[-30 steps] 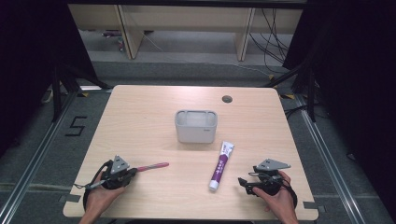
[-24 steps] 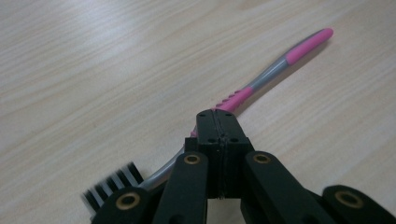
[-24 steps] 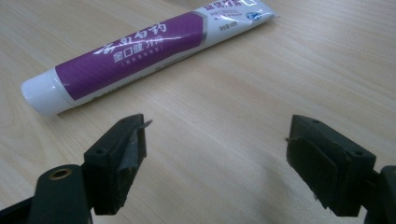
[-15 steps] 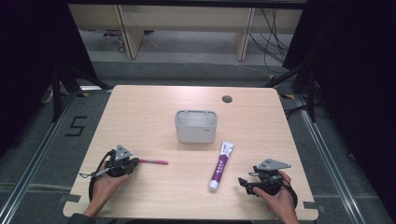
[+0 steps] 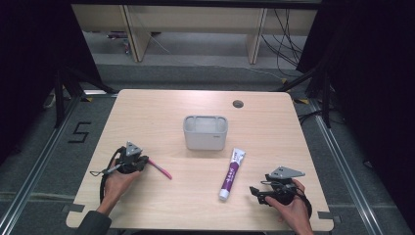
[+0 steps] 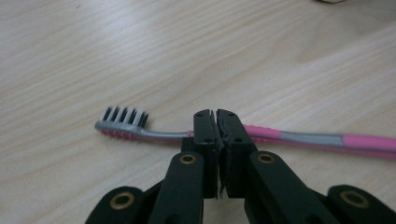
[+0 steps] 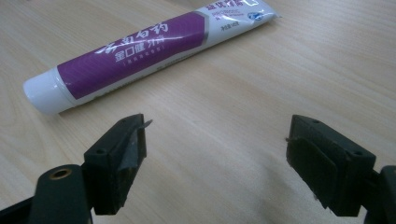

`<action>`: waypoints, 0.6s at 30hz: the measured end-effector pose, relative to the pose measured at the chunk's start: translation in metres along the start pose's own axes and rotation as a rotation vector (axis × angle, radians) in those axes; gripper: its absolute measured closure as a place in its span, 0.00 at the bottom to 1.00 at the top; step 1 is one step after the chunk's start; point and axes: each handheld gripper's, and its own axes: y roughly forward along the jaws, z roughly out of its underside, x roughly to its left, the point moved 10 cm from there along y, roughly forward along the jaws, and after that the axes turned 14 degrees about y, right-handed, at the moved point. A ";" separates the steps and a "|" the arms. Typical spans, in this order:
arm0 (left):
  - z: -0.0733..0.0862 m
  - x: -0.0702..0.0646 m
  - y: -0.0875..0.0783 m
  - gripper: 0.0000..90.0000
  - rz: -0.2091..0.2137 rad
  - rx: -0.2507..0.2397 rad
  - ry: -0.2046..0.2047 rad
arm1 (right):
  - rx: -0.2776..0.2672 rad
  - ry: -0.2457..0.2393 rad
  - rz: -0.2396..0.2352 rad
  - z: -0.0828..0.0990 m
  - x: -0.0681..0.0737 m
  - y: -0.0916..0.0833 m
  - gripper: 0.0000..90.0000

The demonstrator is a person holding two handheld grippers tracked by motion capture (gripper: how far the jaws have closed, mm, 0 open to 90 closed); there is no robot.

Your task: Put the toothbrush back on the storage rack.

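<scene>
Clamped in the left gripper's (image 6: 215,114) closed jaws, a pink-and-grey toothbrush (image 6: 299,138) shows dark bristles.

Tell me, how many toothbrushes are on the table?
1. The pink and grey toothbrush is near the table's left side, clamped in the left tool. I can't see inside the grey box, so another might be hiding there.

The tabletop (image 5: 161,112) is bright & evenly lit from above; the room around it is v. dark. Shadows are soft and small. The high view is a bit fuzzy. In both gripper views the near black fingers (image 6: 205,140) look blurry; the wood looks a little shiny.
</scene>
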 end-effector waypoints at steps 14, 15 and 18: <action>-0.023 0.004 0.020 0.95 0.007 -0.008 -0.009 | -0.024 -0.038 0.020 -0.003 -0.005 0.000 0.23; -0.024 0.003 0.022 0.95 0.004 -0.003 -0.011 | -0.023 -0.040 0.018 -0.003 -0.005 0.000 0.23; -0.028 -0.002 0.026 0.95 0.015 -0.003 -0.003 | -0.020 -0.035 0.022 -0.003 -0.005 0.000 0.23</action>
